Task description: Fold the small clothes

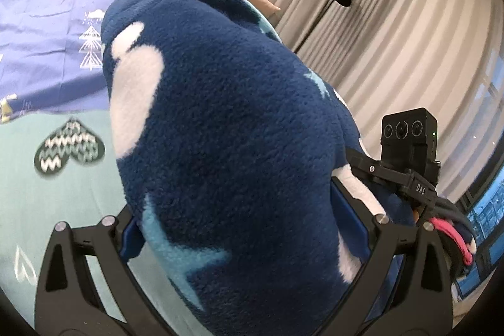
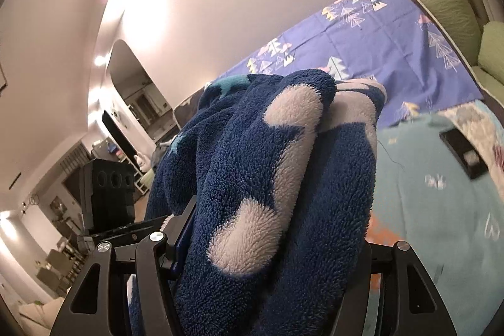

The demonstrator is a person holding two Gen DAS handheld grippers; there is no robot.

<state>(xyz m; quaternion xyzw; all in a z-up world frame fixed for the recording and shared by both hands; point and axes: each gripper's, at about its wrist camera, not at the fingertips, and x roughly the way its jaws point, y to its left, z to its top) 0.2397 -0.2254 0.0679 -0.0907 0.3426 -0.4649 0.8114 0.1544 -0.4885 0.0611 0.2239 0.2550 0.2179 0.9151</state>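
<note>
A navy fleece garment (image 1: 226, 122) with white and light-blue patches hangs bunched above the bed and fills both views. My left gripper (image 1: 239, 210) is shut on its thick lower fold, and the blue pads (image 1: 129, 236) press into the pile. In the right wrist view the same fleece (image 2: 258, 178) runs up between the fingers of my right gripper (image 2: 274, 244), which is shut on it. The fingertips of both are buried in the cloth. The right gripper's camera block (image 1: 409, 144) shows just to the right of the fleece, and a gloved hand (image 1: 453, 238) holds it.
Below lies a bed with a teal heart-print sheet (image 1: 47, 210) and a purple tree-print sheet (image 2: 393, 37). A flat black device (image 2: 463, 155) rests on the teal sheet. Green cushions (image 2: 453, 14) line the far side. Grey curtains (image 1: 393, 37) hang beside a window.
</note>
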